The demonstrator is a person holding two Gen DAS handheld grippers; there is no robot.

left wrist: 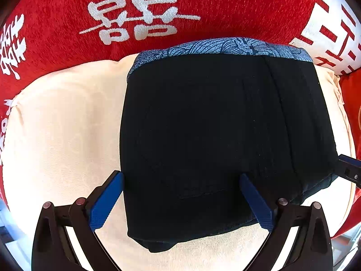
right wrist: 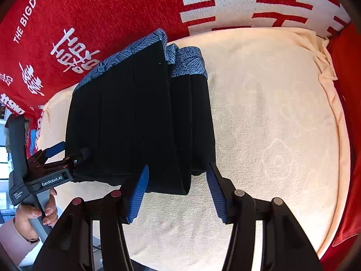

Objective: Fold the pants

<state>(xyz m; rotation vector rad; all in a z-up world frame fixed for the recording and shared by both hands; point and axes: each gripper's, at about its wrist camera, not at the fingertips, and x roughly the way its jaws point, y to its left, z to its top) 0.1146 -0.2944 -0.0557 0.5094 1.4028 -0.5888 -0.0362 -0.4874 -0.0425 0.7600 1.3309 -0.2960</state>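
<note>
The black pants (left wrist: 203, 135) with a blue patterned band (left wrist: 225, 46) lie folded on a cream cloth (left wrist: 63, 124). They also show in the right wrist view (right wrist: 126, 122), with the band (right wrist: 187, 61) at the far end. My left gripper (left wrist: 181, 177) is open, its blue fingers (left wrist: 106, 201) spread over the near edge of the pants. It shows from the side in the right wrist view (right wrist: 70, 151). My right gripper (right wrist: 178, 169) is open, its jaws straddling the near right fold of the pants. Its fingertip (left wrist: 348, 169) shows at the pants' right edge.
A red blanket with white characters (left wrist: 135, 11) lies behind the cream cloth (right wrist: 270, 124). A white cushion with red characters (right wrist: 259, 2) sits at the back right. Red fabric (right wrist: 345, 90) borders the right side. A hand (right wrist: 33, 216) holds the left gripper's handle.
</note>
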